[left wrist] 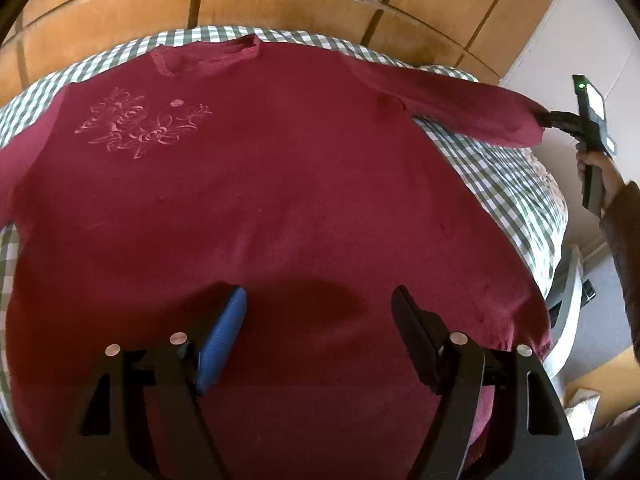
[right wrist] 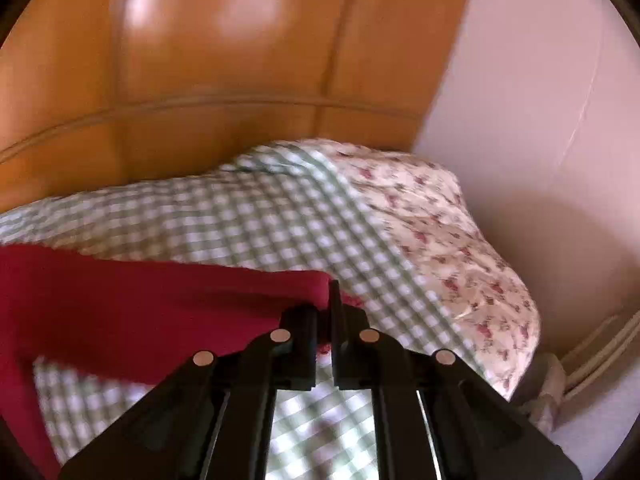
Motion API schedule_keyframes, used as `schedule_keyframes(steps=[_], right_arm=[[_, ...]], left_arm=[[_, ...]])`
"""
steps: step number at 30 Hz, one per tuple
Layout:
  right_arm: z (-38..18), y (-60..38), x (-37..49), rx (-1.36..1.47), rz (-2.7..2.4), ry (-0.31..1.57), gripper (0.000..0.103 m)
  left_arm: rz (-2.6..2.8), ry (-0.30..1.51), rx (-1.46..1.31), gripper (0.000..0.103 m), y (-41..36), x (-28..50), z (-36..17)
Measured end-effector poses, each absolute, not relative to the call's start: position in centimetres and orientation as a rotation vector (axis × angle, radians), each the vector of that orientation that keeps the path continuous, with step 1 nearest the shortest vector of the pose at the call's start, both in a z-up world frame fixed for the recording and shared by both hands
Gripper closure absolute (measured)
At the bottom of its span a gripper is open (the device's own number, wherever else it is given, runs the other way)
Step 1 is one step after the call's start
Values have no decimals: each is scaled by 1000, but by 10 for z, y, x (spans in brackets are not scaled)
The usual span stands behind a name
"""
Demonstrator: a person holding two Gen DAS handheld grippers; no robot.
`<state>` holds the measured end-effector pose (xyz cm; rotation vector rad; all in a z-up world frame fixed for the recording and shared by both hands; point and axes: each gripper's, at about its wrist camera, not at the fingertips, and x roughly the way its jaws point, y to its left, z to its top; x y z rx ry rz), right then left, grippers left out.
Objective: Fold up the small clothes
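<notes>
- While the right hand-held gripper [right wrist: 331,300] pinches the sleeve cuff [left wrist: 524,128] beyond the bed [left wrist: 512,196] edge, carry it flat across the red sweater [left wrist: 260,200].
- Left hand-held gripper [left wrist: 320,320], jaws apart and empty, hovers over the sweater's hem; pin it.

The shirt's [left wrist: 280,200] hem runs off the left wrist view's bottom; its sleeve end [right wrist: 320,284] hides between blurred tool fingers.

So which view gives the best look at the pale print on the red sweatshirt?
The left wrist view. The print lies in full sight on the chest of the red sweatshirt, spread over the checked bedcover. The right wrist view shows none of it, only a sleeve pinched in the right tool.
</notes>
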<state>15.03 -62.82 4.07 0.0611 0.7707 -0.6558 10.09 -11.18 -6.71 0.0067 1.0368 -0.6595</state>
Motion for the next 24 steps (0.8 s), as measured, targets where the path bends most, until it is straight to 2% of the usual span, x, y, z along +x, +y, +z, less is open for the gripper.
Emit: schedule_keyframes(steps=[4,6,7,8,9,10,15,18,19,22,24], right_arm=[[1,-657,184,94,-719,877,98],[-18,-665,192,176,-699,919,95],[-26,-669,191,230,-694,918,83],[-28,-669,185,267,-703,901,58],[-29,-669,179,299,-705,877,49],[-29,-667,171,334,-696,859,46],[-43,-649,123,658,-447,835,46],[-62,-646,118,837,-355,816,51],[-66,-645,121,854,-346,817,56],[-73,-644,141,910,-352,791,59],[-76,-649,157,920,-380,809,80]], left_arm=[[-657,1047,-6,30,-111,104,-69],[-650,1049,-15,30,-109,104,-68],[-648,1050,-16,30,-109,104,-68],[-647,1050,-18,30,-108,104,-67],[-646,1052,-20,30,-107,103,-66],[-647,1051,-22,30,-106,102,-65],[-641,1046,-40,30,-102,98,-63],[-635,1047,-38,30,-102,95,-63],[-635,1046,-41,30,-101,93,-61],[-626,1047,-46,30,-99,87,-60],[-616,1060,-66,29,-96,82,-61]])
